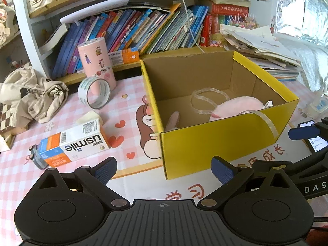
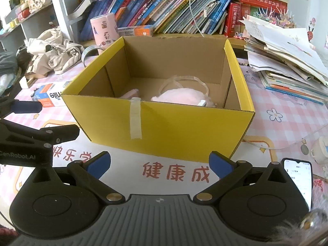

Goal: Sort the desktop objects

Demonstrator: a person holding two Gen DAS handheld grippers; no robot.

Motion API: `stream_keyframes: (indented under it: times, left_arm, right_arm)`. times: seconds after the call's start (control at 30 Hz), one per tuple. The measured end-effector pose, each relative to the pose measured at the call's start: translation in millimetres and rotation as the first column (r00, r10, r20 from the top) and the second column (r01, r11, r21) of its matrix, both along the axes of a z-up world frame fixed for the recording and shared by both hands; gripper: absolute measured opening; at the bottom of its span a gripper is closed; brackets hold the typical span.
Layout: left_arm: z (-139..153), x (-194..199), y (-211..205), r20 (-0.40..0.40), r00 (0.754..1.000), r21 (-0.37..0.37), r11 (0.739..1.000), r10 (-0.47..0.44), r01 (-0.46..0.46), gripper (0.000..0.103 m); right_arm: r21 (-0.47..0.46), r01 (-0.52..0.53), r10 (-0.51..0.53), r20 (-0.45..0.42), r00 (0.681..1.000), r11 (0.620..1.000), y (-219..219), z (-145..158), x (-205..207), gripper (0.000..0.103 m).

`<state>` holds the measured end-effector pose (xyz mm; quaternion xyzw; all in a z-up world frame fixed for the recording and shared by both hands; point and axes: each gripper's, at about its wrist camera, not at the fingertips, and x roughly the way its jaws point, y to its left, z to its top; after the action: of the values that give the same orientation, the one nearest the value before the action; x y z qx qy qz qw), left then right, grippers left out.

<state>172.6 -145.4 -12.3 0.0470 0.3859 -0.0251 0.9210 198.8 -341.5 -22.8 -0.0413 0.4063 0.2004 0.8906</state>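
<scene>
A yellow cardboard box (image 1: 215, 143) stands open on the pink checked table mat; it also shows in the right wrist view (image 2: 174, 129). Inside lie a pink plush item (image 2: 180, 96) and a clear plastic strap (image 1: 205, 100). A white and orange usmile box (image 1: 75, 143) lies left of the yellow box, with a clear tape roll (image 1: 94, 94) and a pink cylinder (image 1: 96, 61) behind it. My left gripper (image 1: 164, 170) is open and empty, in front of the box's near corner. My right gripper (image 2: 160, 164) is open and empty, in front of the box's front wall.
A crumpled beige cloth bag (image 1: 32, 96) lies at the far left. Shelves of books (image 1: 143, 28) run behind the table. A stack of papers and books (image 2: 287, 61) sits at the right. A phone (image 2: 299, 180) lies by the right gripper.
</scene>
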Motion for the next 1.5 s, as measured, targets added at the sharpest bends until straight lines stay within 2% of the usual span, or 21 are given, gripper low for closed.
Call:
stream_keyframes:
  times: [0.2, 0.47, 0.77, 1.5]
  left_arm:
    - [1.0, -6.3, 19.9, 0.004, 1.000, -0.005, 1.000, -0.022, 0.022, 0.100]
    - [0.8, -18.7, 51.2, 0.000, 0.998, -0.005, 0.998, -0.060, 0.060, 0.100]
    - [-0.1, -27.0, 94.3, 0.008, 0.998, -0.072, 0.996, -0.060, 0.060, 0.100]
    - [-4.8, -41.8, 164.9, -0.012, 0.995, -0.024, 0.995, -0.097, 0.097, 0.100]
  right_arm:
    - [-0.015, 0.029, -0.029, -0.005, 1.000, 0.999, 18.6, 1.5, -9.9, 0.103]
    - [-0.016, 0.137, -0.138, -0.042, 0.990, 0.990, 39.6, 0.9, -22.6, 0.103]
    - [-0.055, 0.134, -0.135, -0.027, 0.990, 0.990, 81.3, 4.9, -39.4, 0.103]
    - [-0.083, 0.097, -0.098, -0.006, 0.995, 0.992, 170.1, 6.8, -53.9, 0.103]
